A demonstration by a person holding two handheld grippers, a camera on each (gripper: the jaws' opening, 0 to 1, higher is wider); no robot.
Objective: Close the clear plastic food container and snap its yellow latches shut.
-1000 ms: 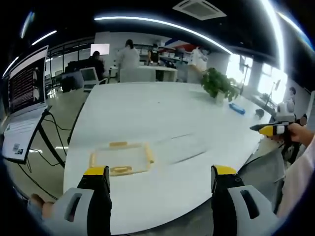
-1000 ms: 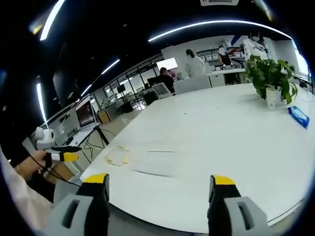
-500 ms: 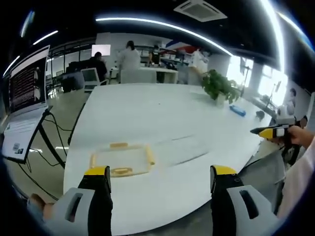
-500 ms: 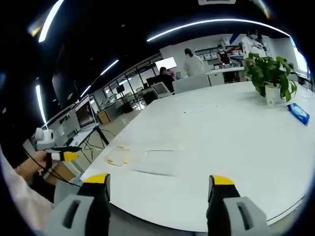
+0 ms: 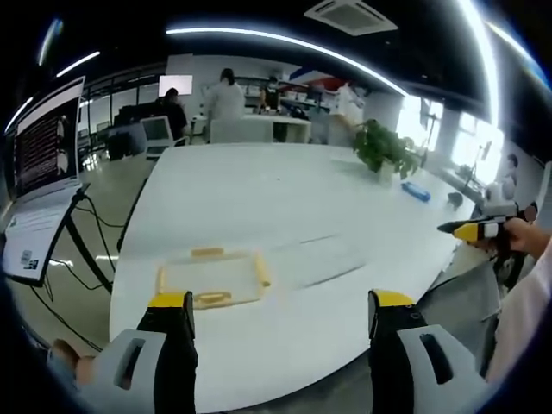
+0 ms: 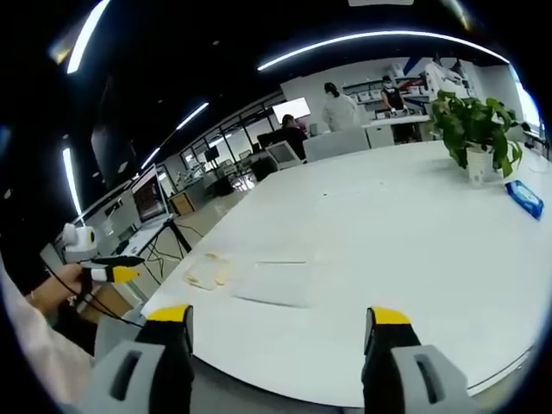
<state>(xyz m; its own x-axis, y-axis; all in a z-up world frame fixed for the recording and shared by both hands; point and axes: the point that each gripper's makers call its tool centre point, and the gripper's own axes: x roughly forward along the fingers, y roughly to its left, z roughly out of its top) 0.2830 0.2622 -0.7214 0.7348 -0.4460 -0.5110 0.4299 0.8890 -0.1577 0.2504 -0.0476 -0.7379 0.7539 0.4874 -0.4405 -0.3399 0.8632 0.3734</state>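
Layout from my end: container (image 5: 210, 279) sits on the table (image 5: 259, 190) near its front edge, ahead of my left gripper (image 5: 273, 312) and a bit left of centre. Its lid (image 5: 310, 261) lies flat on the table touching its right side. My right gripper (image 6: 274, 321) is held off the table's edge, well right of the lid. Potted plant (image 5: 384, 151) stands far back on the right, with a small pack (image 5: 415, 191) just in front of it. A laptop (image 5: 39, 172) is off the table to the left. People (image 5: 225, 105) stand behind the table's far end.
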